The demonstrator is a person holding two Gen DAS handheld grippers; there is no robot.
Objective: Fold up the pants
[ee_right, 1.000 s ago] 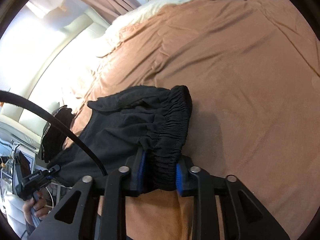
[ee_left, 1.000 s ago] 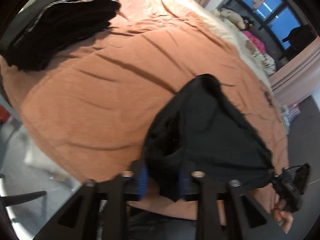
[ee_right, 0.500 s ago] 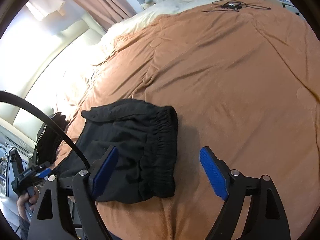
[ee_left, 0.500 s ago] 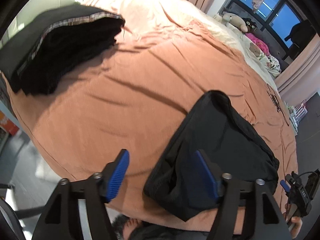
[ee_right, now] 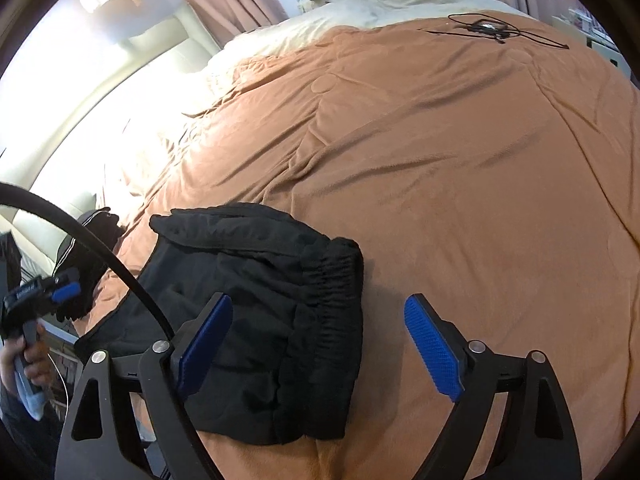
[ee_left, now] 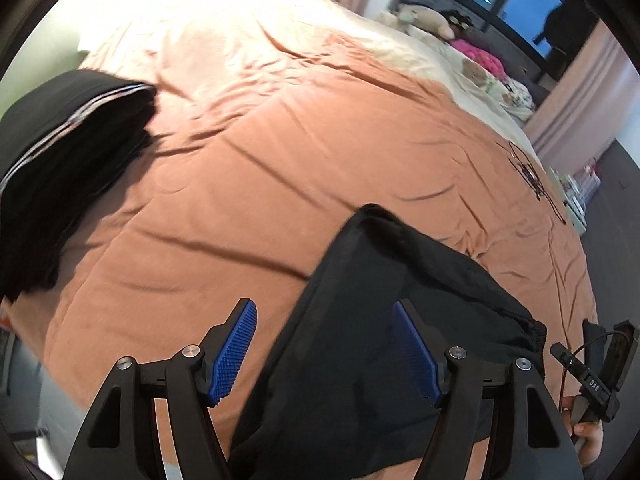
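Both the left gripper (ee_left: 325, 354) and right gripper (ee_right: 316, 350), clamped on the black pants (ee_right: 256, 316) a second earlier, stood wide apart; the pants lay folded on the orange blanket (ee_right: 460, 184).

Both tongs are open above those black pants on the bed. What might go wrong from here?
The folded pants lie near the bed's front edge, so a nudge from the left tongs or right tongs might slide them off the orange blanket. The bundle looks loose and lumpy at the elastic waistband, so it may spring open. The black cable crossing the right view could snag the cloth.
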